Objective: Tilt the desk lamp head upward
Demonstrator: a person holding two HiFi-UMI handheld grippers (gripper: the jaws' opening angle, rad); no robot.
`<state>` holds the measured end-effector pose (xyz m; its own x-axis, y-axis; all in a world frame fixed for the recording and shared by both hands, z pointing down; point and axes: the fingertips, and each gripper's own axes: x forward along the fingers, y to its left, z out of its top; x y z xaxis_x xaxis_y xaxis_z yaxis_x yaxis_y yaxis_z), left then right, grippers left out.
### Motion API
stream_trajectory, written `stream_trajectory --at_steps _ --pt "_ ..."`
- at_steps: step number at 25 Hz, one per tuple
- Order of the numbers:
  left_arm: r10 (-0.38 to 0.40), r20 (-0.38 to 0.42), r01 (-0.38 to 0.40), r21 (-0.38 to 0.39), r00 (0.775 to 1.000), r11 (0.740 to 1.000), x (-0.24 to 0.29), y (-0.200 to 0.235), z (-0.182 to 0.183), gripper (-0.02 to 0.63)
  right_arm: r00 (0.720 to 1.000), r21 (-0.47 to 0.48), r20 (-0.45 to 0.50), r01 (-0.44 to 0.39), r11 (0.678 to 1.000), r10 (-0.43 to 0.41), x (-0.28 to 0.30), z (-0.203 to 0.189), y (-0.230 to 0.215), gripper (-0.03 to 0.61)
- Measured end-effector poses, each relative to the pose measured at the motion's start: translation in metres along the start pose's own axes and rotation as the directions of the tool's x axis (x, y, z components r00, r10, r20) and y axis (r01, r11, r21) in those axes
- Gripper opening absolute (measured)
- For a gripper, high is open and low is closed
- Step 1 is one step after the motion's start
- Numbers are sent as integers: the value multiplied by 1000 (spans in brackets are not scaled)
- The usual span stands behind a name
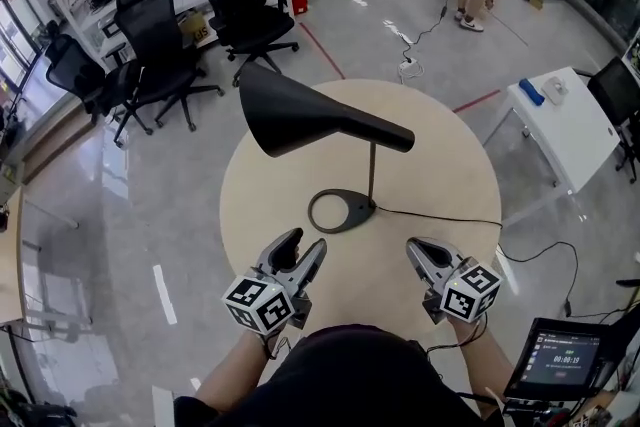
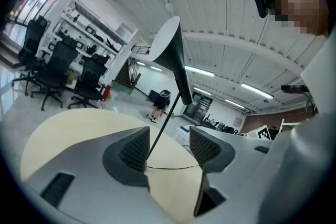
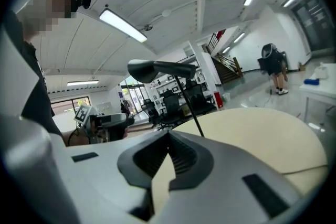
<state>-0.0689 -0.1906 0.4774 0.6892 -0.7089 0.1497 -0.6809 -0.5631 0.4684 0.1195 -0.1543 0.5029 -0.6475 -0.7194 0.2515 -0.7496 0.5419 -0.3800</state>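
Black desk lamp [image 1: 300,115], pale beige table [image 1: 445,165]

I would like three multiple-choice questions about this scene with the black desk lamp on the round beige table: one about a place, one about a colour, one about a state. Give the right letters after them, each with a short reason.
1. Where does the black desk lamp's ring-shaped base stand?
A. on the round beige table
B. on the floor
C. on a chair

2. What colour is the outside of the cone-shaped lamp head?
A. white
B. red
C. black

3. How do the jaws of the right gripper stand?
A. wide apart
B. together, with nothing between them
C. closed on a cable

Answers:
1 A: the head view shows the base resting on the tabletop.
2 C: seen from above, the cone is black.
3 B: the right gripper view shows the pads meeting, with nothing held.
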Motion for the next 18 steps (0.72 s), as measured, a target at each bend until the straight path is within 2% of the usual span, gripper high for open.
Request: stream_trajectory --at_steps 4,10,15,18 --pt "-20 -46 19 -27 999 999 6 -8 -20 245 998 32 22 53 998 -54 -6 -16 -1 5" --pt "-19 -110 25 61 994 998 13 -20 -39 245 992 16 101 78 997 -80 -7 -7 17 5" --pt "-36 -133 42 48 991 998 15 -26 -46 245 990 -34 101 105 994 -101 1 -5 33 5" --pt "-36 -139 41 33 990 999 14 -27 -49 245 992 -28 80 97 995 -94 7 -15 43 5"
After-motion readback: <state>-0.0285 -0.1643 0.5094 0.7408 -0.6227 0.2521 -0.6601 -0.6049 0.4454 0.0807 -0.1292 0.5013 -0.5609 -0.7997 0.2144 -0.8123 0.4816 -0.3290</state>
